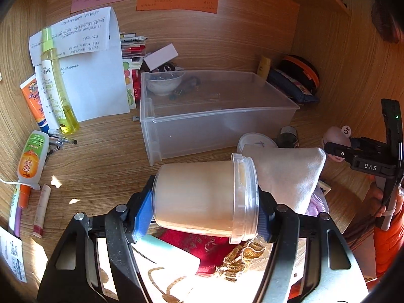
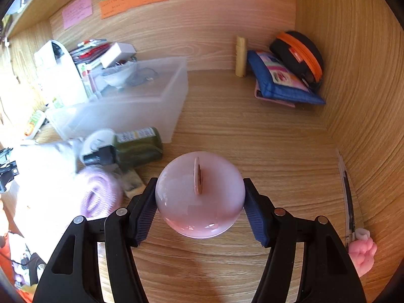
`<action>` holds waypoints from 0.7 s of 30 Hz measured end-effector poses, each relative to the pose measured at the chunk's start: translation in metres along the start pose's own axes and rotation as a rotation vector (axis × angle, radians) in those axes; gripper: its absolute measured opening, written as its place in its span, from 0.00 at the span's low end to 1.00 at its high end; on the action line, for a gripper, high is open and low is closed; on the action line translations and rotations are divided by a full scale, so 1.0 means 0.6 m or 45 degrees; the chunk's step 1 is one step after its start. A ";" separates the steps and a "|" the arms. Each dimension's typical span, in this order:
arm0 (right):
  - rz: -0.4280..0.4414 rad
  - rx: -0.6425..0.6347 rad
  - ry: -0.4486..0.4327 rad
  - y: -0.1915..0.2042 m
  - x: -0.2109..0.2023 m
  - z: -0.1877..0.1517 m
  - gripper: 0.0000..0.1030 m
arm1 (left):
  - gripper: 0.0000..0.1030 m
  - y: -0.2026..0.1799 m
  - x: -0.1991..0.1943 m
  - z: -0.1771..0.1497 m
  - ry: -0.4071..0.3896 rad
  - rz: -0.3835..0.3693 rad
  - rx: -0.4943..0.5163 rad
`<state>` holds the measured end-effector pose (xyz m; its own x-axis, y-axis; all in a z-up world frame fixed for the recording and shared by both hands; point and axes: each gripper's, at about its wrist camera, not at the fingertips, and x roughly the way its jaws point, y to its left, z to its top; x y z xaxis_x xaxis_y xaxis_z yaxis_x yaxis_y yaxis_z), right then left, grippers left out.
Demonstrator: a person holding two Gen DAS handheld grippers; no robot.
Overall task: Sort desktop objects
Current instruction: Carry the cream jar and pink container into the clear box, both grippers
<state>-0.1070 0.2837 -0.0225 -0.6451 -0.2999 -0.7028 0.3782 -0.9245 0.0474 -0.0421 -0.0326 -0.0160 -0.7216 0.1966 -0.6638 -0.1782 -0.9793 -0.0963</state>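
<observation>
A: What has the left gripper got?
B: A cream jar, lying sideways, pinched between its blue pads above a red cloth. A white pouch lies just behind it.
A: And the right gripper?
B: Clamped on a pink dome, held over bare desk.
A: What's around?
B: A clear bin ahead with a bowl inside. A green bottle lies on its side near the bin, beside a purple brush. Blue pouches sit in the far corner.
</observation>
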 end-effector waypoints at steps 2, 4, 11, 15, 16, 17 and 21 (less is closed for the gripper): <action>0.020 -0.016 -0.026 0.012 -0.011 0.009 0.59 | 0.64 0.004 -0.008 0.009 -0.021 0.002 -0.018; 0.048 -0.029 -0.045 0.024 -0.022 0.018 0.59 | 0.64 0.007 -0.015 0.019 -0.039 0.008 -0.032; 0.149 -0.106 -0.115 0.079 -0.052 0.048 0.59 | 0.64 0.012 -0.042 0.056 -0.107 -0.008 -0.060; 0.205 -0.143 -0.138 0.108 -0.059 0.070 0.59 | 0.64 0.011 -0.049 0.079 -0.137 -0.003 -0.058; 0.209 -0.156 -0.146 0.115 -0.060 0.076 0.59 | 0.64 0.013 -0.049 0.086 -0.138 -0.010 -0.062; 0.209 -0.164 -0.156 0.119 -0.061 0.082 0.59 | 0.64 0.014 -0.048 0.092 -0.139 -0.015 -0.068; 0.212 -0.185 -0.183 0.139 -0.057 0.109 0.59 | 0.64 0.017 -0.038 0.115 -0.143 -0.006 -0.069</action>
<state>-0.0969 0.2016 0.0522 -0.6496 -0.4849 -0.5856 0.5718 -0.8192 0.0440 -0.0735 -0.0438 0.0493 -0.7919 0.2022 -0.5762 -0.1475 -0.9790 -0.1409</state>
